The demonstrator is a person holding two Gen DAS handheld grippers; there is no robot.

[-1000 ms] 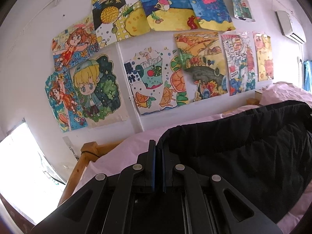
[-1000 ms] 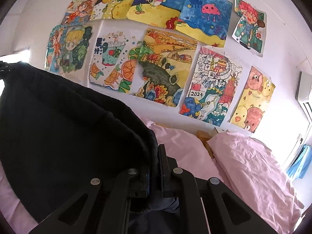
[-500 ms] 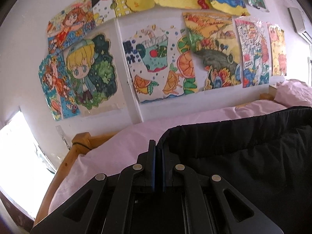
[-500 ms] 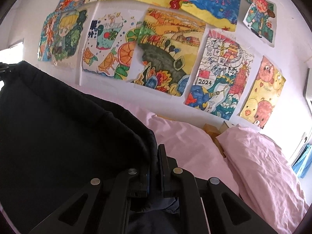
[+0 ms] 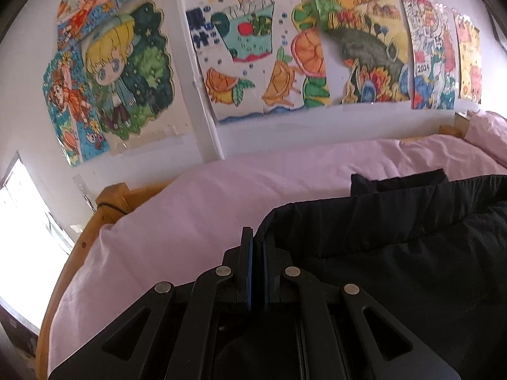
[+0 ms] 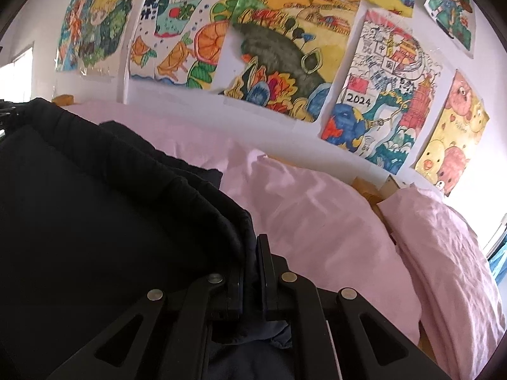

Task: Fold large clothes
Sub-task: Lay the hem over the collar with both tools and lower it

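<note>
Black garment (image 5: 396,253) in both grippers

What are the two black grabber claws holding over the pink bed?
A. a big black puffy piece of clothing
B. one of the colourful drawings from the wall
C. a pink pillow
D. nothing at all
A: the left gripper and the right gripper are each clamped shut on an edge of the big black padded garment, stretched between them above the pink bedsheet.
</note>
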